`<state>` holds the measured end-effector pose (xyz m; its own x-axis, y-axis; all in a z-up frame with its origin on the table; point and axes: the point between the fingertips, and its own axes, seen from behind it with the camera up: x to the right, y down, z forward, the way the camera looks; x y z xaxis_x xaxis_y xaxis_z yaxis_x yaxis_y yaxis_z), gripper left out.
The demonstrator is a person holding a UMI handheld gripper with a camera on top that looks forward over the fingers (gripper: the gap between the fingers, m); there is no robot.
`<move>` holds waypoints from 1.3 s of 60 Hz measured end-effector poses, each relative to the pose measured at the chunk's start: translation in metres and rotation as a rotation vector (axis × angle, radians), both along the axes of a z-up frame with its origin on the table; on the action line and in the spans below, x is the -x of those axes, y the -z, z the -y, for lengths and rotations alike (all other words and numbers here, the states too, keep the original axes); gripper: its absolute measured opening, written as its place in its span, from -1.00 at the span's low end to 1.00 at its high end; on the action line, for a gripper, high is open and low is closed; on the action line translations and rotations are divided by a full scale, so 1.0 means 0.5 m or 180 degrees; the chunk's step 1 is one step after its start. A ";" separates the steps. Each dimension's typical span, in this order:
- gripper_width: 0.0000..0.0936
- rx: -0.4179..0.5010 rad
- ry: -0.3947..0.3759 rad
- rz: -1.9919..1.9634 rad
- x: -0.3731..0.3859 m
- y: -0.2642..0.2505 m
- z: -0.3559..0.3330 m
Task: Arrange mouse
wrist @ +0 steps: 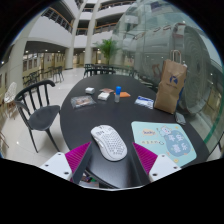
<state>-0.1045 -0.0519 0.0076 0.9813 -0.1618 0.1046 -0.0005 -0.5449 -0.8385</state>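
Note:
A white honeycomb-shell mouse (109, 141) sits between my gripper's (110, 152) two fingers, with the magenta pads (76, 155) pressed against both of its sides. The gripper holds it just over the near edge of a round black table (100, 115). A teal mouse mat (165, 143) with printed pictures lies on the table just right of the mouse, beside the right finger.
A brown paper bag (170, 84) stands at the table's right. Papers (83, 100), a small blue object (118, 90) and a booklet (145, 101) lie beyond the mouse. A black chair (38, 106) stands left of the table. More tables and chairs are far behind.

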 end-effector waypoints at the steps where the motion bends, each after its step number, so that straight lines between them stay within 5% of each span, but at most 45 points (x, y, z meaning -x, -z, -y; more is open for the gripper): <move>1: 0.77 0.0026 -0.0012 -0.0016 0.000 0.004 -0.002; 20: 0.73 0.0187 0.0043 -0.0320 -0.044 0.049 -0.123; 24: 0.54 0.0170 0.0128 -0.0325 -0.071 0.050 -0.162; 27: 0.12 0.0161 0.0169 -0.0328 -0.074 0.051 -0.171; 38: -0.14 0.0275 0.0200 -0.0371 -0.068 0.050 -0.182; 54: -0.14 -0.0060 0.0609 0.0087 -0.288 -0.134 -0.041; 67: -0.13 0.0296 0.0631 -0.0021 -0.408 -0.019 0.008; 78: 0.25 0.0415 0.0706 -0.0133 -0.418 0.043 0.015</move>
<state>0.1046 -0.0595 -0.0139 0.9271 -0.3615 0.0989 -0.1651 -0.6310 -0.7580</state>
